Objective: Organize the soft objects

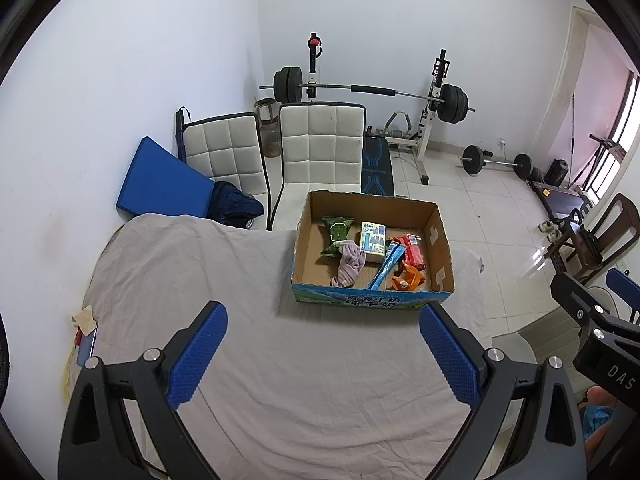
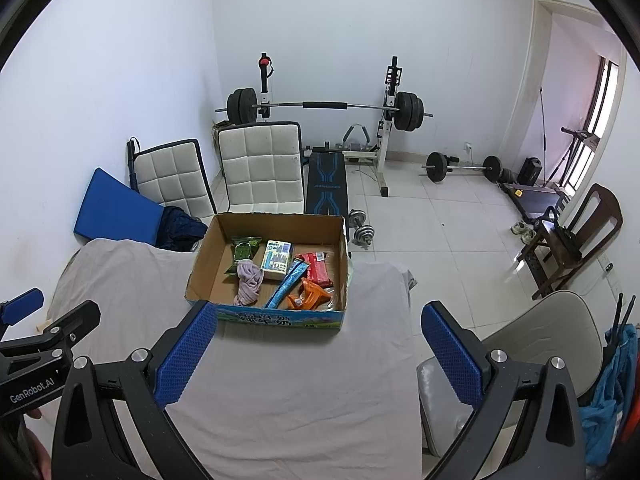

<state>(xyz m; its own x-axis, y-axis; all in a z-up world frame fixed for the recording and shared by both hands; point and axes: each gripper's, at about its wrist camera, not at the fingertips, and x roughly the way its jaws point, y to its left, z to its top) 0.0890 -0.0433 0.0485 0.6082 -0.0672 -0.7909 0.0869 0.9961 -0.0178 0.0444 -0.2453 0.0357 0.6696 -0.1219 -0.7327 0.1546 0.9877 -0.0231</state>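
An open cardboard box (image 1: 440,240) (image 2: 202,264) stands at the far edge of a table draped in grey cloth (image 1: 280,360) (image 2: 288,392). Inside lie a pink cloth (image 1: 350,266) (image 2: 249,278), a green packet (image 1: 336,234) (image 2: 242,252), a white-blue tissue pack (image 1: 372,240) (image 2: 276,260), a long blue packet (image 1: 386,266) (image 2: 286,286), a red packet (image 1: 412,252) (image 2: 318,270) and an orange packet (image 1: 406,278) (image 2: 308,298). My left gripper (image 1: 324,354) is open and empty above the cloth, short of the box. My right gripper (image 2: 320,354) is open and empty, likewise short of the box.
Two white padded chairs (image 1: 320,148) (image 2: 260,164) and a blue mat (image 1: 160,184) stand behind the table. A barbell rack (image 1: 368,92), bench and dumbbells (image 2: 362,232) fill the tiled floor beyond. A beige chair (image 2: 540,328) stands right of the table.
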